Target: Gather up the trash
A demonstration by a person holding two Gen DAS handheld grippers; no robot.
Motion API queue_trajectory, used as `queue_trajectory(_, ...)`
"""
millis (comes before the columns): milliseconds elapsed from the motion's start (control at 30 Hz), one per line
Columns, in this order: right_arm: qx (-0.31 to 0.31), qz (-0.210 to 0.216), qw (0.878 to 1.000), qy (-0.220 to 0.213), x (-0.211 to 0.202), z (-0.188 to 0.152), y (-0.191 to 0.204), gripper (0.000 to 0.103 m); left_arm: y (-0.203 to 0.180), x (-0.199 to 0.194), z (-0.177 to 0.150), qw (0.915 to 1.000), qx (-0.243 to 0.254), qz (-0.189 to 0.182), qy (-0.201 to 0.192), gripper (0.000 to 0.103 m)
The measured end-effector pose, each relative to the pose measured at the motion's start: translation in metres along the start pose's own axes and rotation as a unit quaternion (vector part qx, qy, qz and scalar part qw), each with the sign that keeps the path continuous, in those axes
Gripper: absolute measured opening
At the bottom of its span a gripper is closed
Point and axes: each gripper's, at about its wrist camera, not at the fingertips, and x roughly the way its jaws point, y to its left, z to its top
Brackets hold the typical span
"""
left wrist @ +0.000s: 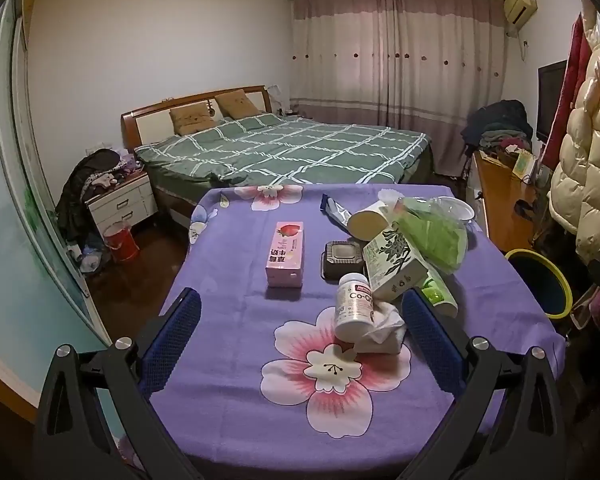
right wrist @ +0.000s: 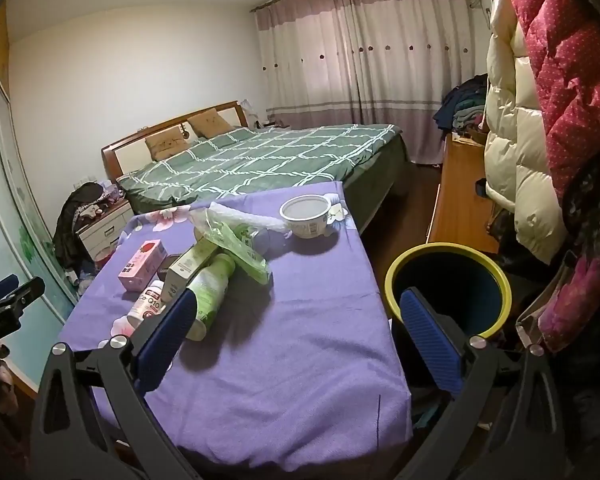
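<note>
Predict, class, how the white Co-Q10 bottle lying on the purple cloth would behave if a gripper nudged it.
The Co-Q10 bottle lies on its round side, so it would probably roll. It leans against a crumpled tissue, which may check it. Its smooth plastic could slip between the fingers.

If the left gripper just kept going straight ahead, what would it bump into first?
Probably the pink carton. The left gripper is open and aimed over the purple cloth; the white bottle sits just right of that line, though depth is unclear.

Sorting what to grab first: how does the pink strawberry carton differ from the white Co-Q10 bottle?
The pink strawberry carton is a box lying flat and alone on the cloth; the white Co-Q10 bottle is round and leans on a crumpled tissue, touching other trash. Both sit on the purple tablecloth, ahead of the open left claw.
</note>
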Motion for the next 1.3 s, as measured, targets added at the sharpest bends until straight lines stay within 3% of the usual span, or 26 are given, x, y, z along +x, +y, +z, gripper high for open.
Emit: queue_trajectory(1300, 0.006, -0.003, 1.0, 0.005, 0.005, -0.002, -0.007, 0.097, -0.001, 0.011, -0.004, 1.0, 0.002, -0.005, 0.008, 0.099)
